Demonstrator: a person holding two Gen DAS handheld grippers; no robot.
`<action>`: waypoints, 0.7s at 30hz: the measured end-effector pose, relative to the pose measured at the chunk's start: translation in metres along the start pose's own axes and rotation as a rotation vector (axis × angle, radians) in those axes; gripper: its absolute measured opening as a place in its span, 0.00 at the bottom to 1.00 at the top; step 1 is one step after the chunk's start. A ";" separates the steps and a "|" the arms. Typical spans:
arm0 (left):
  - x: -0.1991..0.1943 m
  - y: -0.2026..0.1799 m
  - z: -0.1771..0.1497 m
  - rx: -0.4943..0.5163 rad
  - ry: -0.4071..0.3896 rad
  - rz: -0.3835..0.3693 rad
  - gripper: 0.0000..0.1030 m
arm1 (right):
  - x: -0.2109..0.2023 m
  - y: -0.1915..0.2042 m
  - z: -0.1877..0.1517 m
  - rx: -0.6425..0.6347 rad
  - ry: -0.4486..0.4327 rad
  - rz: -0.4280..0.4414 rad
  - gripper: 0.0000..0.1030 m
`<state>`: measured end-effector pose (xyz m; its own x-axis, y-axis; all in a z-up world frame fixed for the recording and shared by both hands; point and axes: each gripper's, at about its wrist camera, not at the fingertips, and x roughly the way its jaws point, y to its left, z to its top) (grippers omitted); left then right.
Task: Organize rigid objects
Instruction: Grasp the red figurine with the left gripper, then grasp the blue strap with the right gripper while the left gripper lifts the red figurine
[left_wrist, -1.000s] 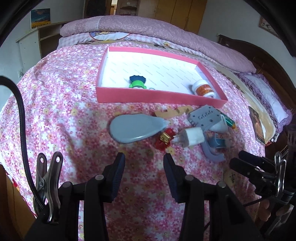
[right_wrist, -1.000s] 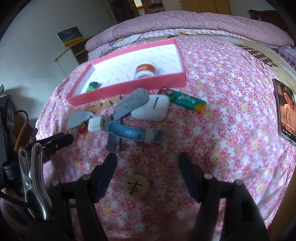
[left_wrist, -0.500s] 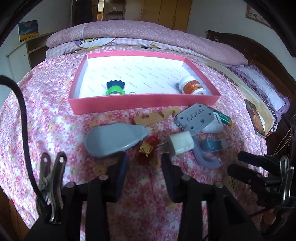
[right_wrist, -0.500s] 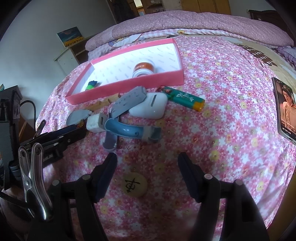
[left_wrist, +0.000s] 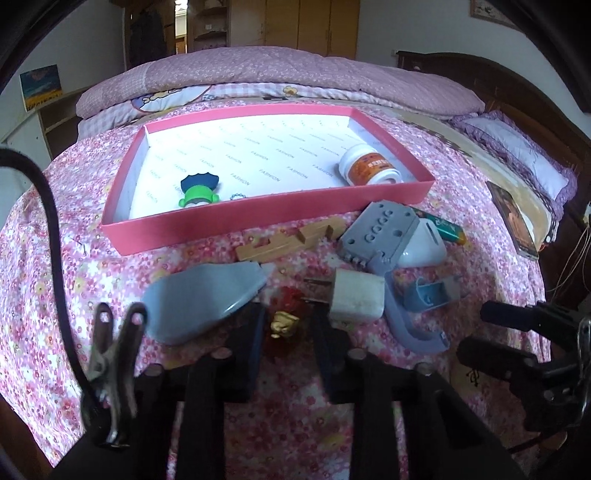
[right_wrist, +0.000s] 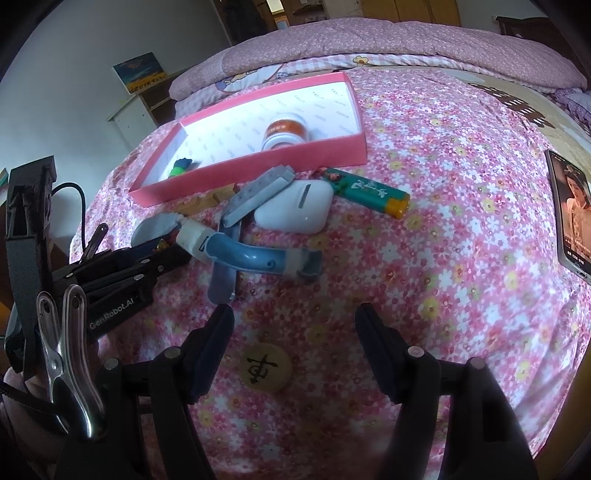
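Floral bedspread (left_wrist: 74, 229) carries a pink tray (left_wrist: 258, 221); left gripper (left_wrist: 288, 332) straddles a red trinket (left_wrist: 284, 321), right gripper (right_wrist: 295, 332) gapes empty.

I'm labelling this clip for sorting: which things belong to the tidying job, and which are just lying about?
Job:
pink tray
figurine and pill bottle, already inside
red-gold trinket between the left gripper fingers
white charger
grey scoop
lighter
round wooden piece

Lying about:
book
pillow
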<state>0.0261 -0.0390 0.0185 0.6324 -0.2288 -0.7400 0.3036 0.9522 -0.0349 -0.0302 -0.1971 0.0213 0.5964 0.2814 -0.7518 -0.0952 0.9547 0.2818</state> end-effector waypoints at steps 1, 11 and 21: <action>-0.001 0.000 -0.001 -0.003 -0.001 -0.004 0.19 | 0.000 0.000 0.000 0.002 0.000 -0.001 0.68; -0.014 0.012 -0.015 -0.055 0.006 -0.040 0.19 | 0.002 -0.002 0.001 0.011 -0.004 0.004 0.68; -0.019 0.023 -0.023 -0.104 -0.004 -0.054 0.20 | 0.014 0.009 0.011 0.067 -0.023 0.040 0.74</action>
<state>0.0047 -0.0080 0.0169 0.6201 -0.2810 -0.7324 0.2618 0.9542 -0.1445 -0.0135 -0.1859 0.0197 0.6110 0.3167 -0.7256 -0.0665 0.9338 0.3516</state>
